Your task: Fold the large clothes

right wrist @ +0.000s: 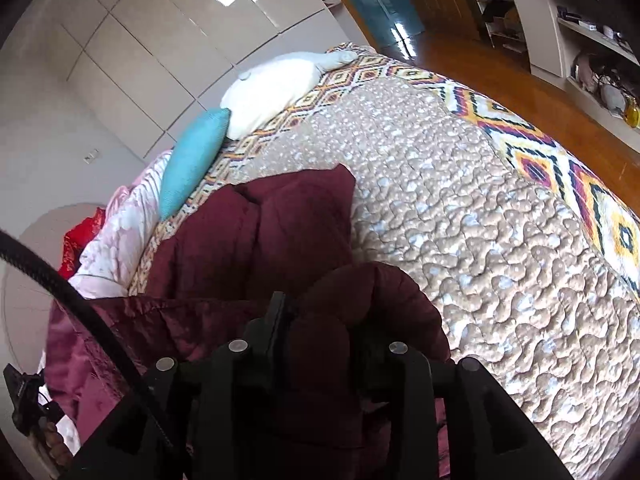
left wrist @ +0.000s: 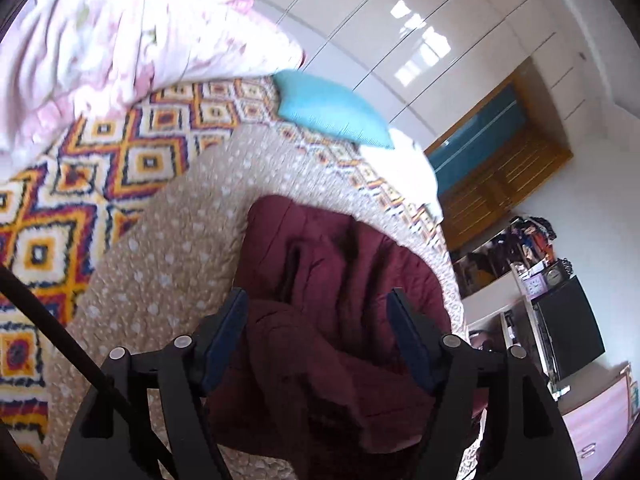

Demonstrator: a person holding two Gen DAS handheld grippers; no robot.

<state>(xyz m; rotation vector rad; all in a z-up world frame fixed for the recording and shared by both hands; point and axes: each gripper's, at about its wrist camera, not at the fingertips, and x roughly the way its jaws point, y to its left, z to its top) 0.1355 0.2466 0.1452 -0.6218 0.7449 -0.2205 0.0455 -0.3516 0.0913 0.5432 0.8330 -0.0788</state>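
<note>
A maroon padded jacket (left wrist: 336, 280) lies bunched on a beige quilted bedspread (left wrist: 176, 248). My left gripper (left wrist: 318, 300) is open, its blue-padded jaws spread wide above the jacket with fabric showing between them. In the right wrist view the jacket (right wrist: 256, 236) lies partly folded, its shiny lining (right wrist: 132, 332) turned out at the left. My right gripper (right wrist: 320, 320) is shut on a thick fold of the jacket, which bulges over the jaws and hides the right fingertip.
The bed carries a diamond-patterned blanket (left wrist: 80, 184), a turquoise cushion (left wrist: 332, 108), a white pillow (right wrist: 272, 88) and a pink quilt (left wrist: 112, 48). White wardrobe doors (left wrist: 400, 20) stand behind. Wooden floor (right wrist: 500, 64) and shelves (right wrist: 580, 32) lie beyond the bed's edge.
</note>
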